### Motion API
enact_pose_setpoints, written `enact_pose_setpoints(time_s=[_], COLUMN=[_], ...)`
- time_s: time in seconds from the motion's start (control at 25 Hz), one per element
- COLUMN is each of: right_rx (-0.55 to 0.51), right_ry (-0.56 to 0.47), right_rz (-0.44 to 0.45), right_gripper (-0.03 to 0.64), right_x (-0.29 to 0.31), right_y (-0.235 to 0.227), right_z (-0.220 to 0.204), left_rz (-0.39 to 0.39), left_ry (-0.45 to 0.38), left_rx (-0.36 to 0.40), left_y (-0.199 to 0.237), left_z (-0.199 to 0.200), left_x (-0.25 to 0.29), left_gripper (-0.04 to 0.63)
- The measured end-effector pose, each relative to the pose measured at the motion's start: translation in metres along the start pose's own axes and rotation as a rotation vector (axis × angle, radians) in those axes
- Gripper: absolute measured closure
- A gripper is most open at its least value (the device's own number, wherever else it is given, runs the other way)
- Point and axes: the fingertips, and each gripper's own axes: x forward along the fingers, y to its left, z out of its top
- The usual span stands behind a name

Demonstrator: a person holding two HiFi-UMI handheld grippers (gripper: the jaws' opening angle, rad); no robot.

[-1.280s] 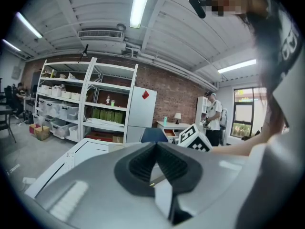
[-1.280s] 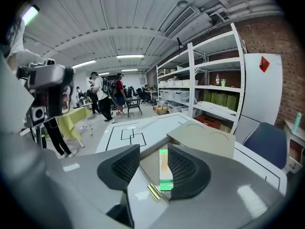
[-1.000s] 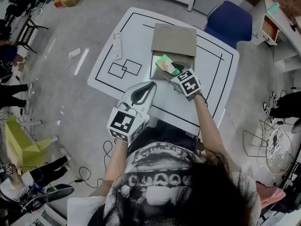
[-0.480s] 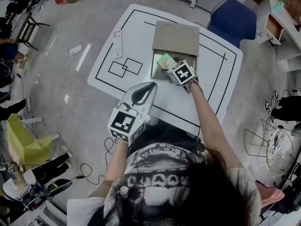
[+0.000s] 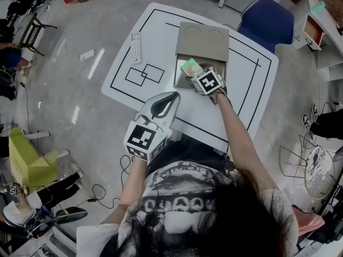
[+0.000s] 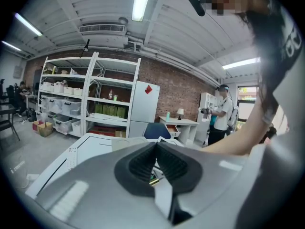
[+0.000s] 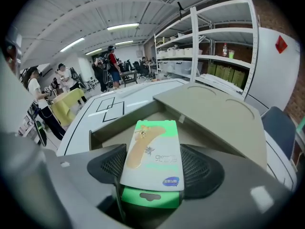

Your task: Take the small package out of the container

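A small white-and-green package (image 5: 189,68) (image 7: 152,147) lies lengthwise between the jaws of my right gripper (image 5: 193,77) (image 7: 155,163), low over the open tan cardboard container (image 5: 201,43) (image 7: 209,109) on the white table (image 5: 161,31). The right jaws have just been opening and stand wide, with the package still between the pads and resting on the gripper's base. My left gripper (image 5: 170,96) (image 6: 155,145) hovers shut and empty at the table's near edge, apart from the box.
A white remote control (image 5: 134,45) and black taped squares (image 5: 143,75) lie left of the box. A blue chair (image 5: 266,19) stands behind the table. Shelving (image 6: 71,104), a white fridge (image 6: 144,106) and people stand around the room.
My right gripper has sunk toward the box with the package, and its jaws have spread wider. The left gripper has stayed put.
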Motion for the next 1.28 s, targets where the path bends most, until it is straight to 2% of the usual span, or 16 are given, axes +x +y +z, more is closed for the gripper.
enact_pose_setpoints(time_s=[0.36, 0.68, 1.0, 1.28], right_rx=[-0.01, -0.031, -0.079, -0.052], right_ry=[-0.181, -0.313, -0.377, -0.399], right_rz=[-0.047, -0.045, -0.087, -0.111], right_gripper=[0.259, 0.259, 0.259, 0.259], right_x=[-0.051, -0.112, -0.169, -0.208], right_y=[0.004, 0.032, 0.07, 0.112], right_z=[0.041, 0.065, 0.059, 0.034], left_rz=[0.026, 0.022, 0.009, -0.008], left_ry=[-0.002, -0.018, -0.028, -0.038], left_rx=[-0.011, -0.013, -0.015, -0.013], left_y=[0.006, 0.001, -0.007, -0.024], left_z=[-0.003, -0.004, -0.012, -0.026], left_x=[-0.015, -0.03, -0.049, -0.075], left_gripper=[0.595, 0.595, 0.595, 0.595])
